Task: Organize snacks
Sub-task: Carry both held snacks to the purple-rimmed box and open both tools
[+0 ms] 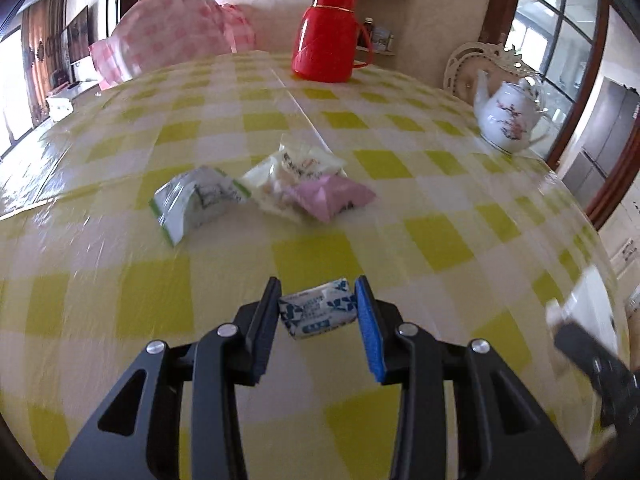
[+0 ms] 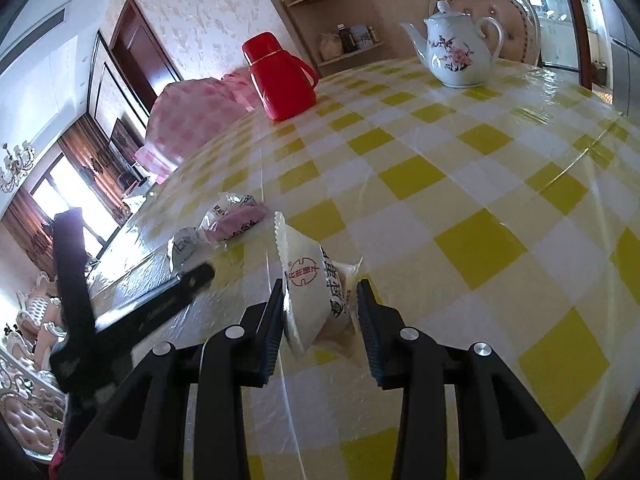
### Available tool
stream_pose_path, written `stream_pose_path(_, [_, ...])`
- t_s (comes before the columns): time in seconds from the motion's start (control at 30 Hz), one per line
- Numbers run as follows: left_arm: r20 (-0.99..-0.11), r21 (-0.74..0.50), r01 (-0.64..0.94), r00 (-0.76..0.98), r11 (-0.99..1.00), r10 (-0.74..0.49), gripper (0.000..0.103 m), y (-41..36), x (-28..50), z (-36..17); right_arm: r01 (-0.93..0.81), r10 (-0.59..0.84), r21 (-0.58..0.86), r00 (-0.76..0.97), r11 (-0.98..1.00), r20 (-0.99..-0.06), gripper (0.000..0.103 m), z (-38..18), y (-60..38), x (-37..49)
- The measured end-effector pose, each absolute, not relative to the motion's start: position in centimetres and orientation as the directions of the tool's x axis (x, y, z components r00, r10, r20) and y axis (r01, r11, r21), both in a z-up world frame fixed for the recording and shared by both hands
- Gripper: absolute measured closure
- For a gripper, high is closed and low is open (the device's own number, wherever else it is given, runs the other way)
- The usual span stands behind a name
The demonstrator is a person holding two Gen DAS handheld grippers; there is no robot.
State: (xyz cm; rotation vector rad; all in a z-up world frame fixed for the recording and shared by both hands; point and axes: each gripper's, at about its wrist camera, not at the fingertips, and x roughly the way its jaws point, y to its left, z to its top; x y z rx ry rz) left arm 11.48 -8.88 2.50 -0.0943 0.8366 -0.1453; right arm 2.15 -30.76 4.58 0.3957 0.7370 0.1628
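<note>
You've got a snack in each gripper right now. The left gripper (image 1: 317,304) is pinched on a small blue-and-white packet (image 1: 318,313), held crosswise between the pads just above the surface (image 1: 400,184). The right gripper (image 2: 320,312) is clamped on a white pastry packet with a red round stamp (image 2: 310,292), standing on edge, its crimped end poking up toward 12 o'clock.

Watch that white one. You're gripping a soft, puffy wrapper, and I'd say squeezing harder may crush what's inside, while a looser hold may let slick film slide out. The small blue packet looks caught near its ends, so a quick swing could twist it free.

Mind the crowding too: in the right wrist view your left gripper sits close at 9 o'clock, so crossing paths could knock them together.

The pile is ahead at 12 o'clock in the left view: a green-edged white packet (image 1: 198,202), a cream packet (image 1: 296,170) and a pink packet (image 1: 330,196) overlapping it. Dropping in carelessly could scatter them. The red thermos (image 1: 330,34) and floral teapot (image 1: 510,114) stand well apart.
</note>
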Motion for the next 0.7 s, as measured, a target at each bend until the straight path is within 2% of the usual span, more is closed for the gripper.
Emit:
stream_pose_path(0.27, [-0.672, -0.146, 0.136, 0.714, 0.980, -0.199, 0.065, -7.2, 5.3, 4.1, -0.039, 0.283, 0.385, 0.748, 0.922, -0.601, 0.067, 4.5, -29.5, 1.6])
stream_pose_path(0.7, [-0.618, -0.181, 0.094, 0.763, 0.979, -0.188, 0.065, -3.9, -1.6, 5.1, -0.084, 0.312, 0.392, 0.763, 0.916, -0.565, 0.067, 5.1, -27.1, -4.5])
